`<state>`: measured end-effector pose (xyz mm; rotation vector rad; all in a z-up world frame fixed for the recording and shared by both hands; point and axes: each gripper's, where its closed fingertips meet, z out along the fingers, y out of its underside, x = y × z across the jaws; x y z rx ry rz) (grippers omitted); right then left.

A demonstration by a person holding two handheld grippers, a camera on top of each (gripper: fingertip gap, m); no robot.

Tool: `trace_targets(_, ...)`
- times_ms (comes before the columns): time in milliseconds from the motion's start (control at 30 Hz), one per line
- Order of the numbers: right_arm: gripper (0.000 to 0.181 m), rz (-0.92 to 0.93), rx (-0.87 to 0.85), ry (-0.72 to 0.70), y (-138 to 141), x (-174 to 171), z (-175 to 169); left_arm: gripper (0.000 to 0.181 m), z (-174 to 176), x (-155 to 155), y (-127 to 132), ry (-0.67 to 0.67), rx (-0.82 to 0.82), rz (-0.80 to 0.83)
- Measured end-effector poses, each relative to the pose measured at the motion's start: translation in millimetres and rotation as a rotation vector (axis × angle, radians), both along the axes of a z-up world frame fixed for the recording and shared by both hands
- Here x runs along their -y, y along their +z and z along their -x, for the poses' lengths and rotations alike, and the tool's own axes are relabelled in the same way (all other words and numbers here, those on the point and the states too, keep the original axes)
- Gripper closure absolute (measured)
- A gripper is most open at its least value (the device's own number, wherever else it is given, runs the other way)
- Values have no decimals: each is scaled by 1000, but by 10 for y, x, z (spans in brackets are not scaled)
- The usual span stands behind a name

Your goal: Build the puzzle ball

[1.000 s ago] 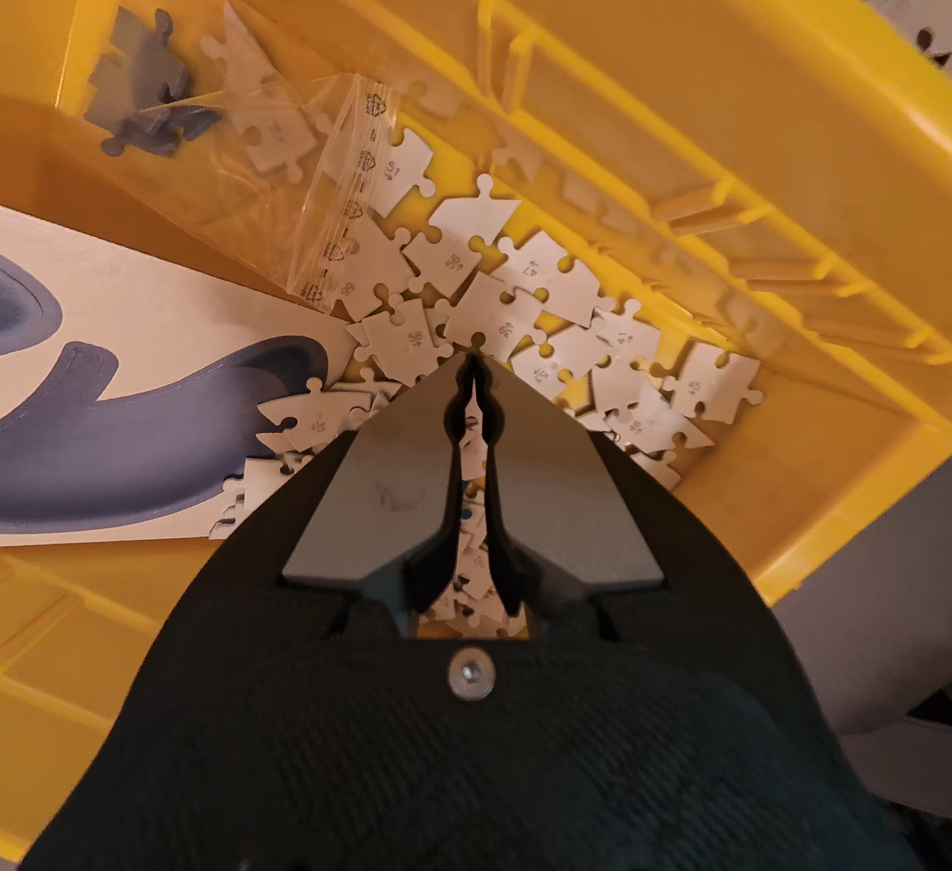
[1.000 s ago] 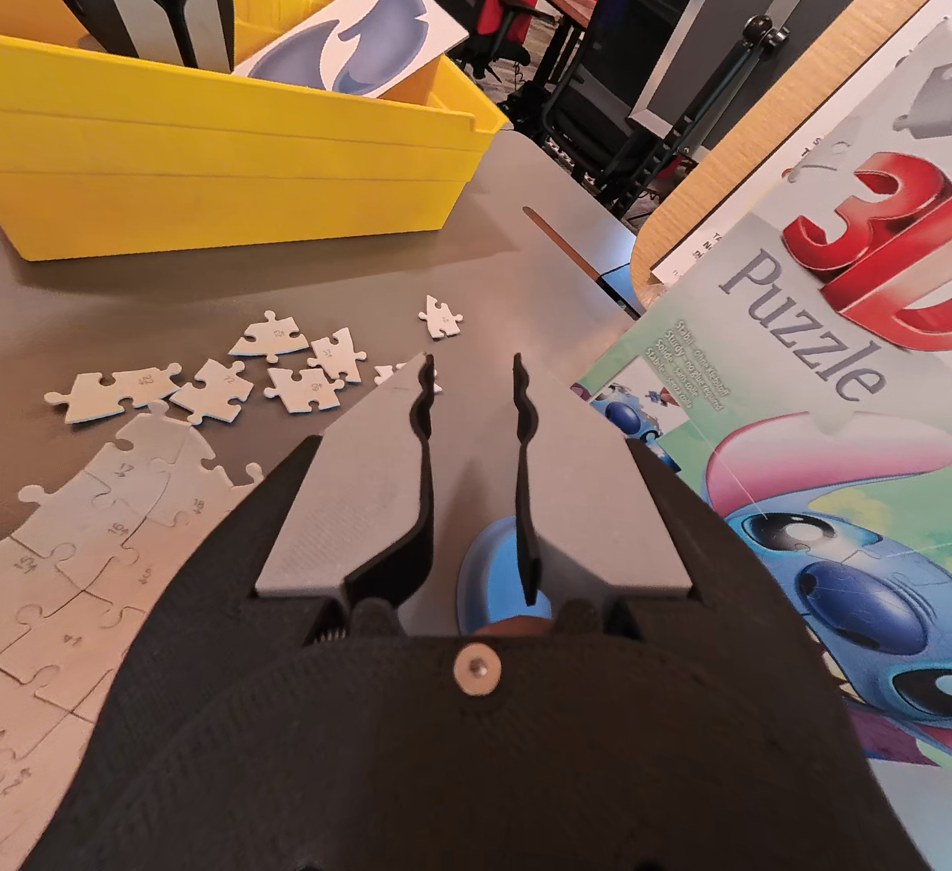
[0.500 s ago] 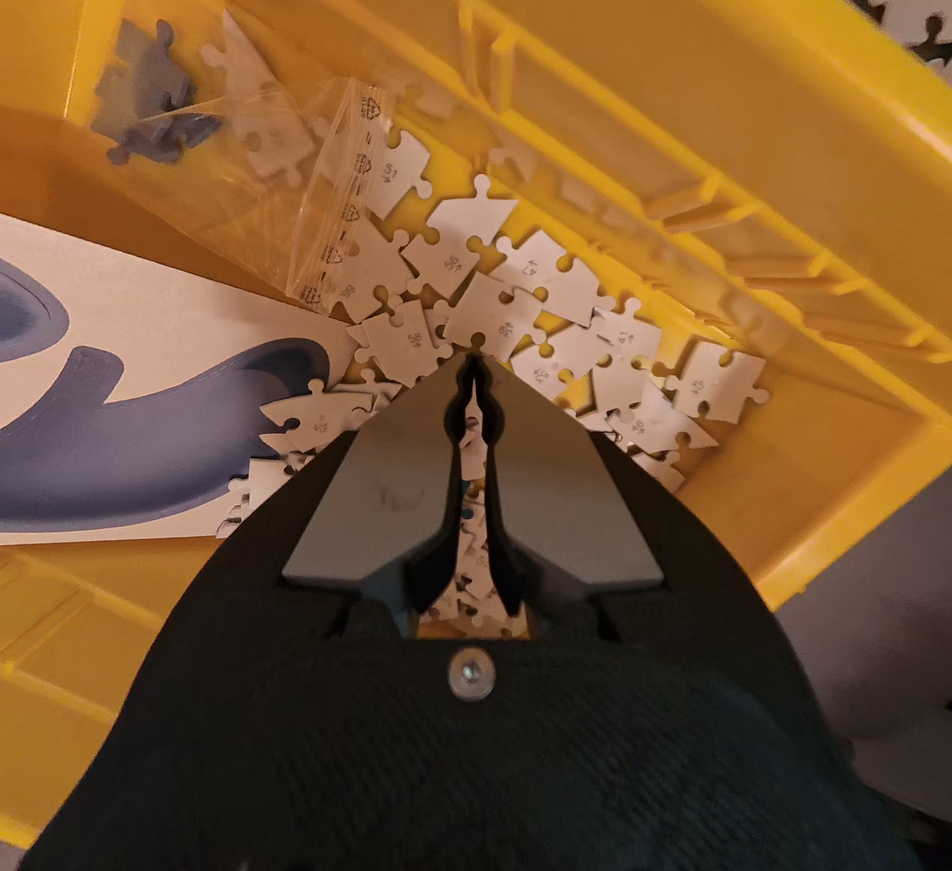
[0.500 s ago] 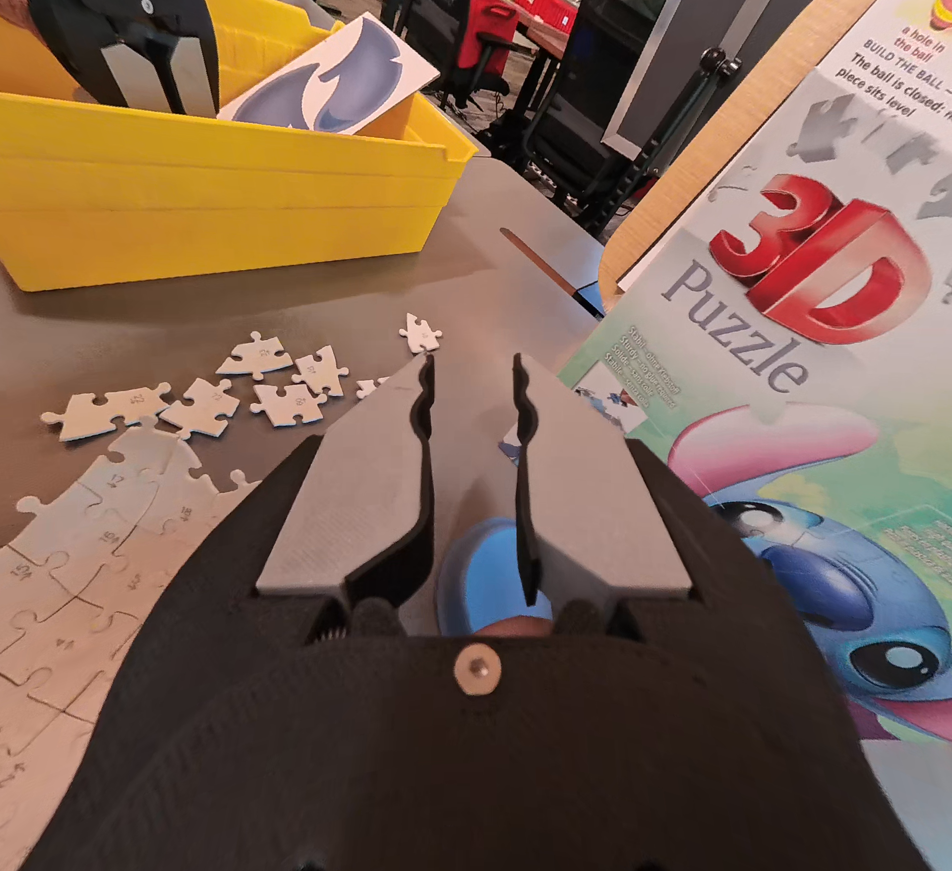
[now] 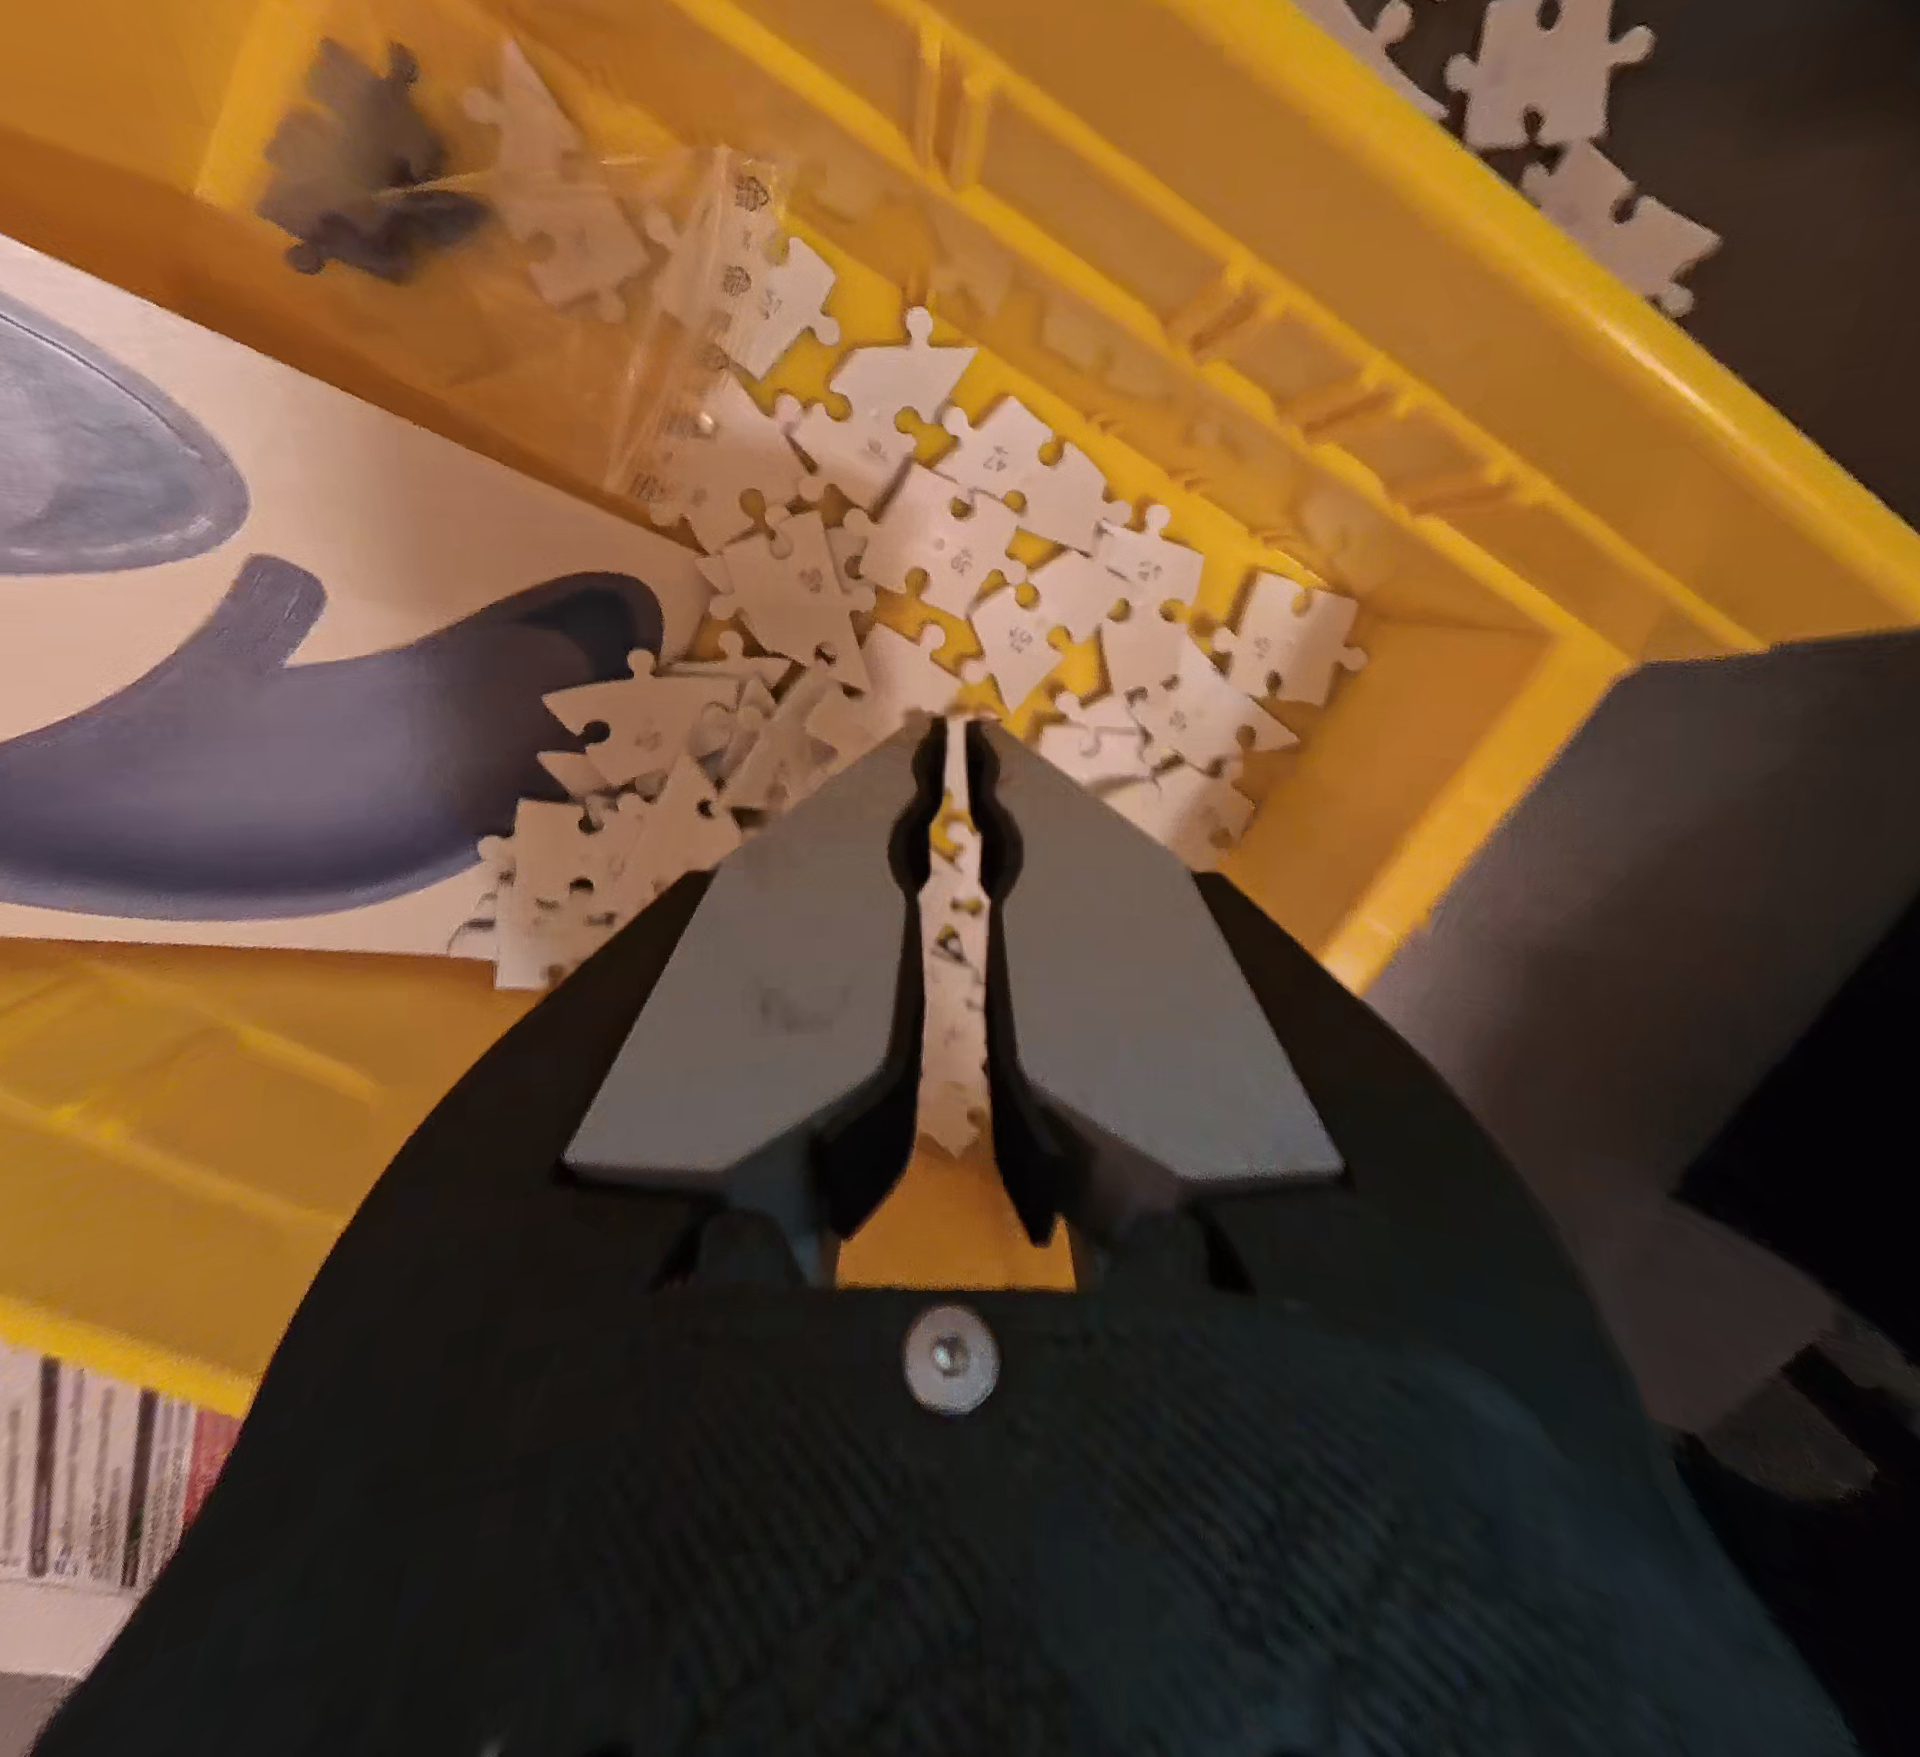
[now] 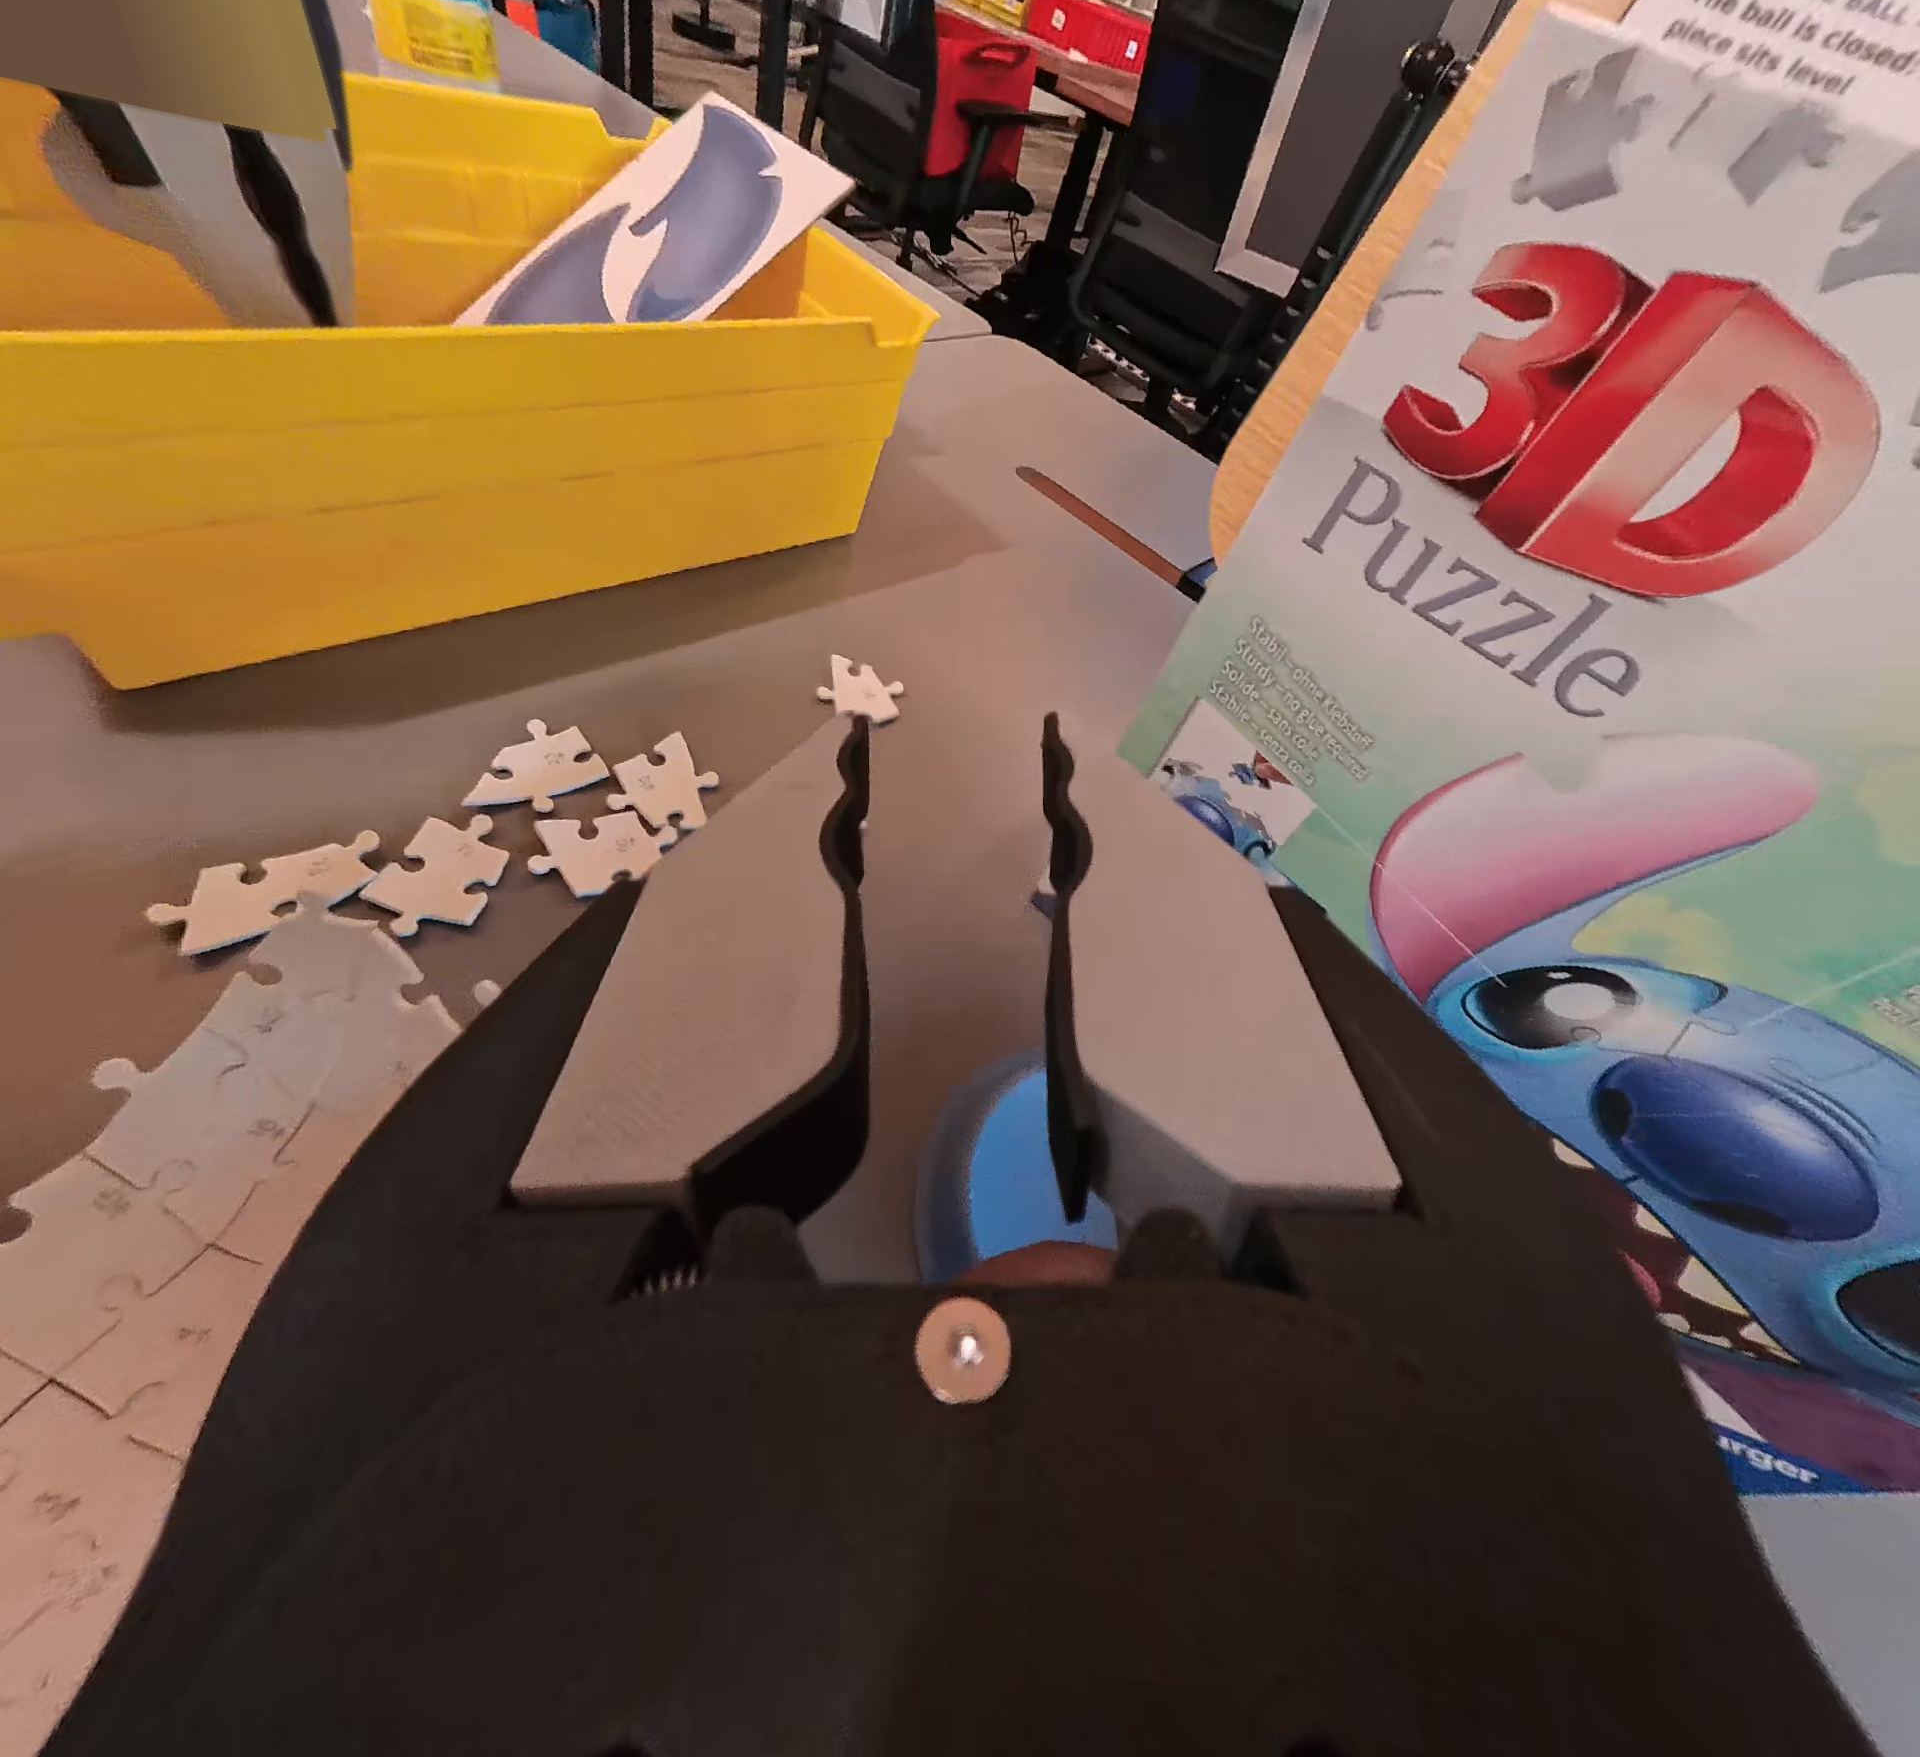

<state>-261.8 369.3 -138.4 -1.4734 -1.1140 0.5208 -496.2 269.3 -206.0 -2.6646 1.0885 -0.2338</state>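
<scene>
Puzzle pieces (image 5: 966, 554) heaped white side up in the corner of the yellow bin (image 5: 1195, 180), more on the table.
Left wrist view, left to right: white card with a blue-grey shape (image 5: 260, 699) lying in the bin, clear bag (image 5: 582, 253) with a few pieces above it, then the heap. Left gripper (image 5: 954, 728) is nearly closed over the heap, a thin white piece (image 5: 951, 1042) in the slit; can't tell if it's actually pinched. Right wrist view: joined curved section (image 6: 156, 1219) at far left on the grey table (image 6: 987, 585), loose pieces (image 6: 447, 866) beside it, right gripper (image 6: 951, 741) wide apart holding nothing, puzzle box (image 6: 1558, 668) propped upright at right.
</scene>
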Motion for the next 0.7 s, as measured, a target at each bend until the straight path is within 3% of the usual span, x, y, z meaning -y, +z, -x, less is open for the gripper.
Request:
trace_targets(67, 152, -24, 12, -3, 13, 22, 10, 173, -47, 162, 7, -54, 35, 60)
trace_targets(233, 152, -68, 49, 3, 4, 97, 65, 181, -142, 446, -224, -176, -11, 205)
trace_targets(333, 152, -92, 66, 17, 5, 160, 111, 181, -128, 415, -359, -181, -47, 213)
trace_targets(467, 153, -128, 88, 26, 13, 201, 136, 181, -22, 256, -363, -93, -49, 196)
trace_targets(700, 153, -98, 101, 41, -58, 185, 146, 181, 128, 106, -313, -54, -88, 124)
